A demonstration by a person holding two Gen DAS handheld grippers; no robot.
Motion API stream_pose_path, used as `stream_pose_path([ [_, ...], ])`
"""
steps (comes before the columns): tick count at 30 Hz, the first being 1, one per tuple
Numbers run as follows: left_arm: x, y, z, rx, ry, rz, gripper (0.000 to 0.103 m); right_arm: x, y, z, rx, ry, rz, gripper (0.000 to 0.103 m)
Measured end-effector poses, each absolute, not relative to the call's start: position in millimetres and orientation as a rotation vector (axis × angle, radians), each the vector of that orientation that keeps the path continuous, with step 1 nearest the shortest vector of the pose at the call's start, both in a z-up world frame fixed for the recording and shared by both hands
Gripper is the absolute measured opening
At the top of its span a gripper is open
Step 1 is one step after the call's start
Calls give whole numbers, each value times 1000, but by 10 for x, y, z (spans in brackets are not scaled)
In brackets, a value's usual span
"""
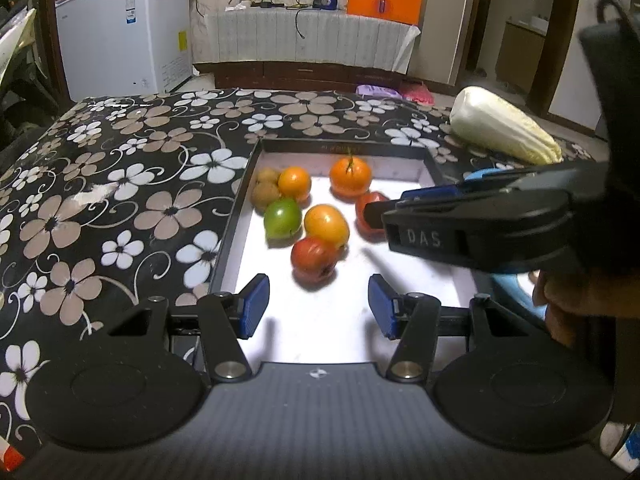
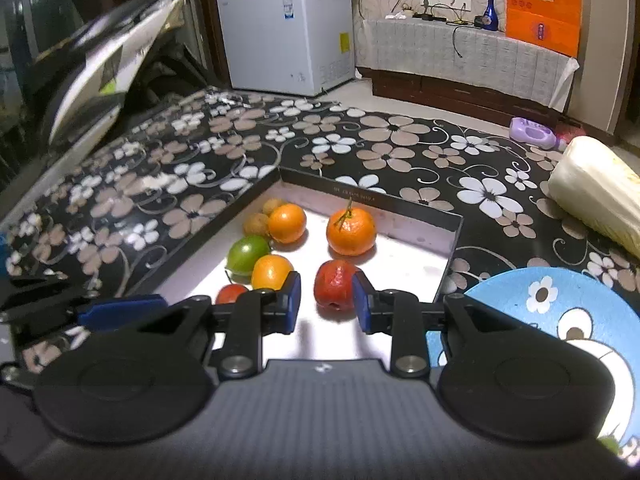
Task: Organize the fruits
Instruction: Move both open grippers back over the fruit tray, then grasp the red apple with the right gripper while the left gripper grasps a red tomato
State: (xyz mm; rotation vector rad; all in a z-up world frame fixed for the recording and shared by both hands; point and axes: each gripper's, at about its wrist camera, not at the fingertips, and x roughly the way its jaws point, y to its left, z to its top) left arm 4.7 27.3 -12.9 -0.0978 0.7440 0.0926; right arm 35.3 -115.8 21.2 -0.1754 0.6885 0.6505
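My right gripper (image 2: 326, 300), jaws parted, nears the wrinkled red fruit (image 2: 335, 286) at twelve o'clock; an off-centre pinch could roll it away. Left gripper (image 1: 318, 306) waits open.

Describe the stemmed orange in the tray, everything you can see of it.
The stemmed orange is round and slightly flattened, bright orange with a glossy, dimpled peel. A short thin greenish-brown stem sticks up from its top, so it sits upright. It looks whole and unmarked. It rests on the white floor of the black-walled tray, near the far wall and apart from the other fruits. Nothing else touches it, and neither gripper is on it.
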Motion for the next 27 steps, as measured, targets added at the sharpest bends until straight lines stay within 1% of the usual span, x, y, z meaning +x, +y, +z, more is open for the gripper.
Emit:
stream_pose_path([
  [5, 6, 310, -151, -94, 752, 78, 61, 406, -1102, 126, -227, 715, 616, 33],
  [6, 0, 322, -155, -97, 753, 77, 61, 417, -1089, 113, -227, 718, 616, 37],
  [7, -3, 327, -157, -98, 754, 78, 61, 429, -1069, 101, -228, 721, 615, 44],
  [8, -2, 333, -156, -100, 756, 78, 61, 433, -1046, 90, -234, 720, 611, 45],
  [15, 36, 397, -161, -103, 762, 86, 61, 507, -959, 24, -259, 734, 573, 45],
  [18, 73, 418, -167, -101, 767, 93, 61, 513, -926, 2, -269, 741, 574, 42],
  [19, 88, 418, -171, -98, 769, 94, 61, 521, -935, 10, -252, 744, 577, 38],
  [27, 235, 379, -191, -46, 764, 111, 61, 486, -1045, 156, -174, 712, 596, 38],
])
